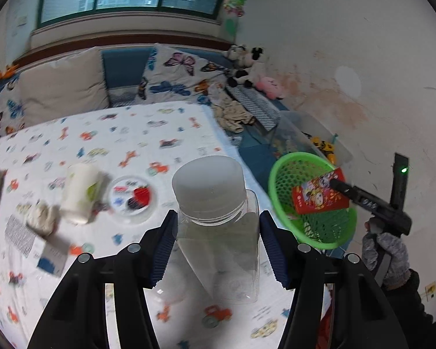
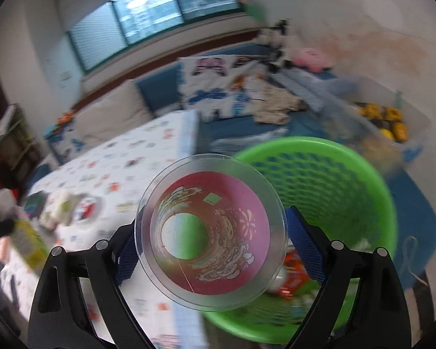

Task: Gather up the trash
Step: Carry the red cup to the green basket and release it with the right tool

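Observation:
My left gripper [image 1: 218,242] is shut on a clear plastic bottle [image 1: 218,232] with a white cap, held upright over the patterned table [image 1: 101,133]. My right gripper [image 2: 210,241] is shut on a clear plastic cup with a red printed sleeve [image 2: 210,232], its mouth facing the camera, held over the rim of the green mesh basket [image 2: 348,180]. In the left wrist view the same cup [image 1: 319,196] hangs over the basket [image 1: 282,174] beside the table's right edge. Some red and white trash lies in the basket bottom [image 2: 293,279].
On the table's left lie a white paper cup [image 1: 82,193], a round clear lid [image 1: 132,196], crumpled tissue [image 1: 42,216] and a small box [image 1: 51,257]. Behind are a bench with cushions [image 1: 171,72], plush toys [image 1: 247,67] and a clear bin of toys [image 1: 314,139].

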### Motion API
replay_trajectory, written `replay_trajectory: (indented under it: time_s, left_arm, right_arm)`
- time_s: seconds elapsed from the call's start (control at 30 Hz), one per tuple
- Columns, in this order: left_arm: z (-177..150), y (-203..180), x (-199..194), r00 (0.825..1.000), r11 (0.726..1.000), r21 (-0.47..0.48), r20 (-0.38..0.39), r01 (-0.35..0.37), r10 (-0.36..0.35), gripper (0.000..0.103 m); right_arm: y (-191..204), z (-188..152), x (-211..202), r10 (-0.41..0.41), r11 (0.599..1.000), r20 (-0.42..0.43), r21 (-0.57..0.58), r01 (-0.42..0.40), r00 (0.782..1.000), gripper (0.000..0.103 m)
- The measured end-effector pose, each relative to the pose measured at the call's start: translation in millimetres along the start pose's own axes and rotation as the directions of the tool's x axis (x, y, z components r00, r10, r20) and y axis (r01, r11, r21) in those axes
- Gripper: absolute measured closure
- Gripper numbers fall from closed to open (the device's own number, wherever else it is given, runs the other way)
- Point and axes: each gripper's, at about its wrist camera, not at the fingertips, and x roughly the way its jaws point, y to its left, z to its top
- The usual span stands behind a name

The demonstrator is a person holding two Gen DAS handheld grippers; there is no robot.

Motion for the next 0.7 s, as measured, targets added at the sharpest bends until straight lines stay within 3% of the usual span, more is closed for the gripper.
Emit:
replay_trajectory:
  time_s: [0.23, 0.43, 0.7]
  left_arm:
    - [24.9, -38.8, 16.7, 0.999, 0.997, 0.070, 0.015, 0.036, -0.037, 0.047]
    - [44.2, -77.6, 28.5, 0.996, 0.988, 0.133, 0.033, 0.072, -0.077, 0.047]
    - [58.2, -125.6, 68.1, 0.993, 0.973, 0.199, 0.014, 0.115, -0.120, 0.047]
  right_arm:
    - [-34.5, -15.7, 16.5, -0.107, 0.993, -0.043, 0.039, 0.109, 0.993, 0.012]
    - [-52.5, -20.5, 17.8, -0.111, 0.990, -0.047, 0.087, 0.115, 0.993, 0.011]
    - [-53.5, -29.8, -17.8, -0.094, 0.992, 0.006, 0.090, 0.093, 0.996, 0.011]
